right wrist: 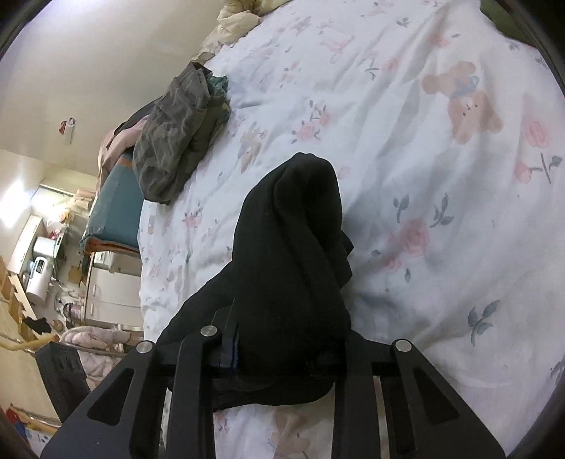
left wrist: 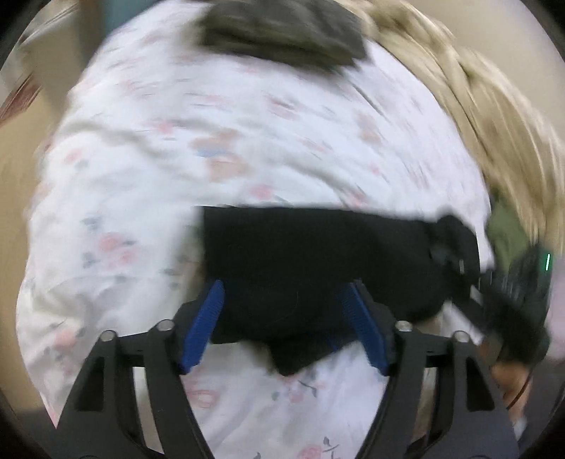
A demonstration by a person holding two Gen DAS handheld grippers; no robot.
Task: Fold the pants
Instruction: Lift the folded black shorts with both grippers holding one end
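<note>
The black pants (left wrist: 317, 254) lie bunched on a white floral bed cover (left wrist: 148, 169). In the blurred left wrist view my left gripper (left wrist: 286, 317) stands open, its blue pads (left wrist: 212, 310) wide apart on either side of the pants' near edge. My right gripper shows there at the right end of the pants (left wrist: 455, 261). In the right wrist view the pants (right wrist: 296, 254) rise in a bunched heap from my right gripper (right wrist: 282, 353), which is shut on their near end; one blue pad (right wrist: 233, 349) shows beside the cloth.
A pile of dark camouflage clothes (right wrist: 176, 141) lies at the bed's far edge, also in the left wrist view (left wrist: 282, 31). A beige quilt (left wrist: 476, 106) lies along the right side. Beyond the bed's edge are a teal mattress side (right wrist: 116, 208) and cluttered furniture (right wrist: 42, 268).
</note>
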